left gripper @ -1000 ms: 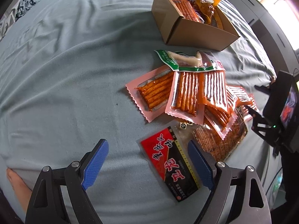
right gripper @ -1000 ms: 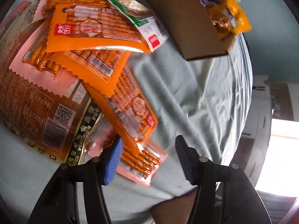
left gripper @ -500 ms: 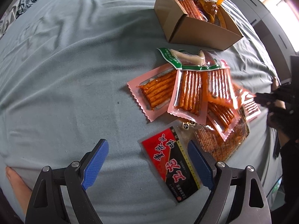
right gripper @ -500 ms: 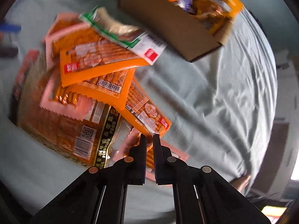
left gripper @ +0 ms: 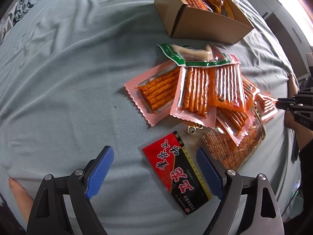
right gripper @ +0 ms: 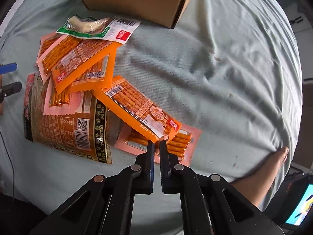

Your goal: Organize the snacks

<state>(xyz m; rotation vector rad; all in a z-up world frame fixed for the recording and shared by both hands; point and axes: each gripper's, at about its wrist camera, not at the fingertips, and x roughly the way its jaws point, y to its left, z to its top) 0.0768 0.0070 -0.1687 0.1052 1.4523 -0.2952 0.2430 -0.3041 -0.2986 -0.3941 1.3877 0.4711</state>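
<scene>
Left gripper (left gripper: 154, 168): fingers wide, straddling the red-black packet (left gripper: 176, 174); bare sheet (left gripper: 68, 78) open to its left. Right gripper (right gripper: 156, 146): fingers pinched on the orange packet (right gripper: 137, 107) corner, long axis slanting up-left toward the cardboard box (right gripper: 133, 2).

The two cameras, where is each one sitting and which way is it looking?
Left wrist: sits on the left gripper, open, looking over a red-and-black packet toward the cardboard box; a bare foot shows.
Right wrist: sits on the right gripper, shut on an orange snack packet; a foot shows.
Both share: the box, the green-edged packet and the grey-green cloth.
</scene>
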